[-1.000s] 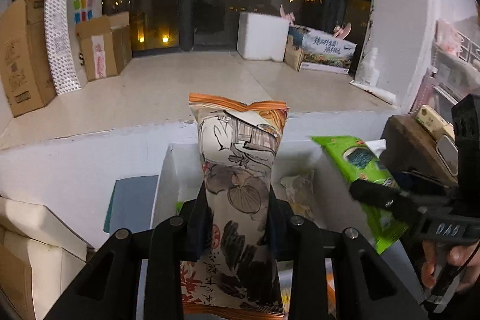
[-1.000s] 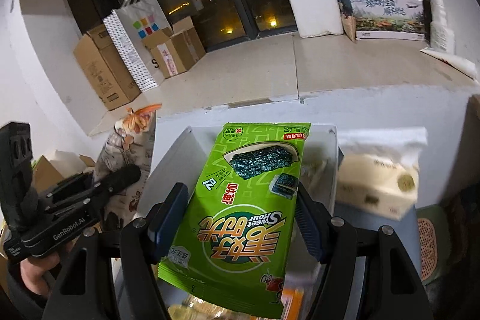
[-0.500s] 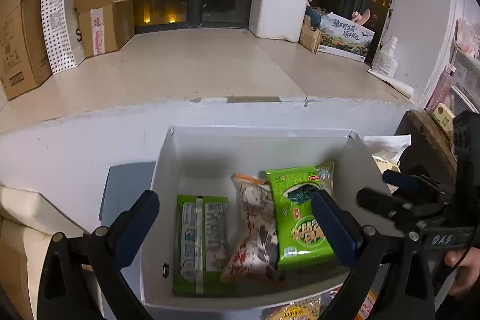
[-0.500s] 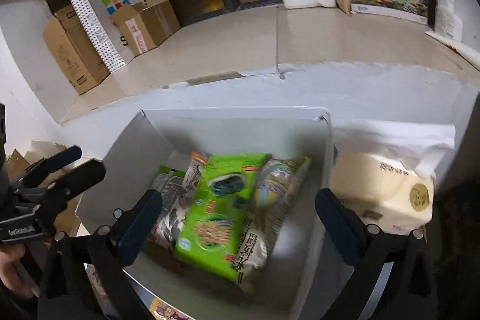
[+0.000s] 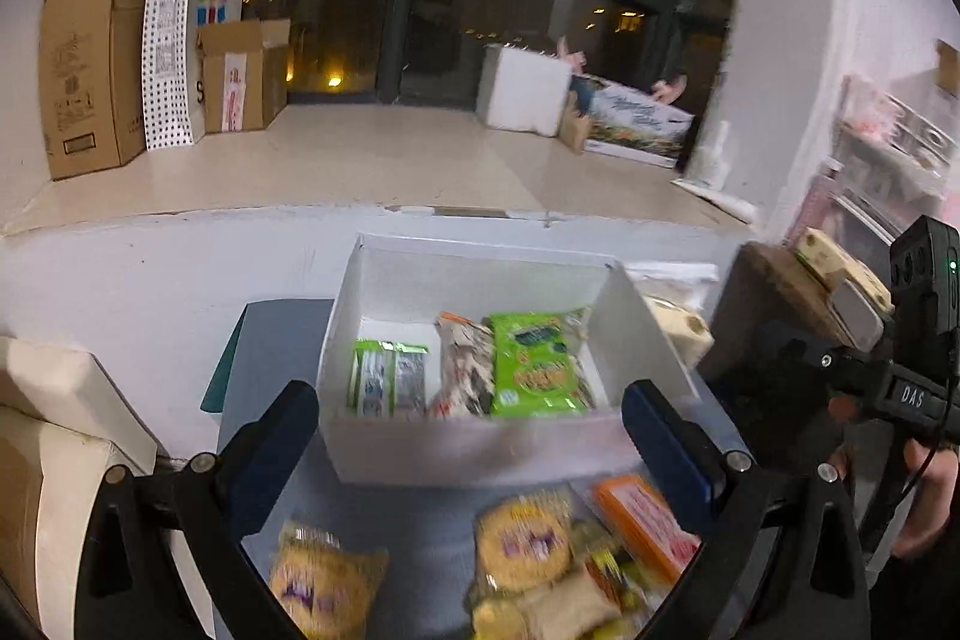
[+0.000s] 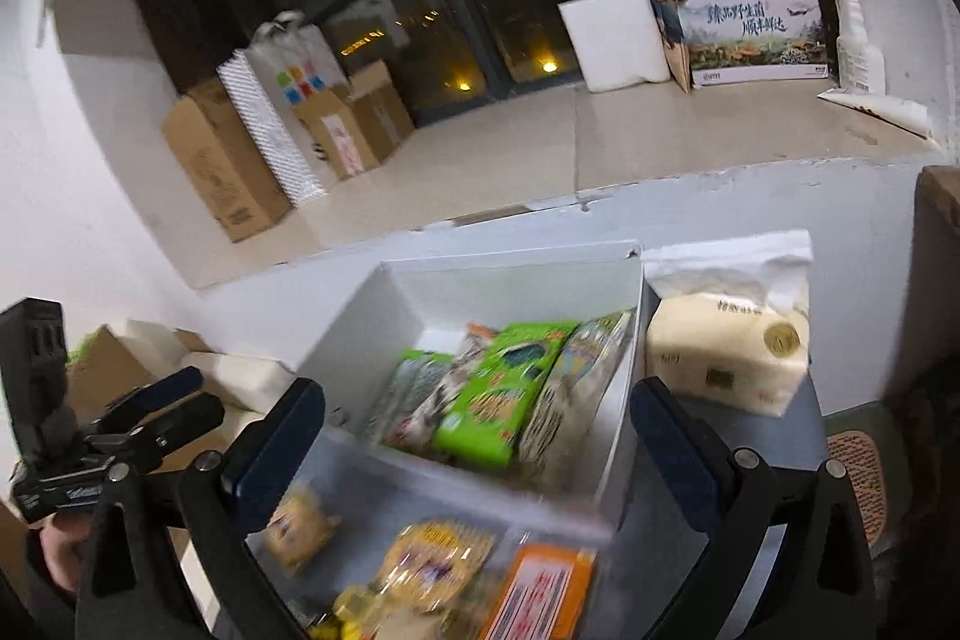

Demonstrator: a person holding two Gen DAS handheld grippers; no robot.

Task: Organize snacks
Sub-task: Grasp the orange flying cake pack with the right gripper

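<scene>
Inside white cardboard box [image 5: 480, 451]: glossy crinkled snack packets [image 5: 531, 364], flat.

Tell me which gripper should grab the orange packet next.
Right, probably. The orange packet lies just below the open right gripper, slightly right of centre. For the open left gripper it sits off by the right finger, so a sideways shift is needed.
</scene>
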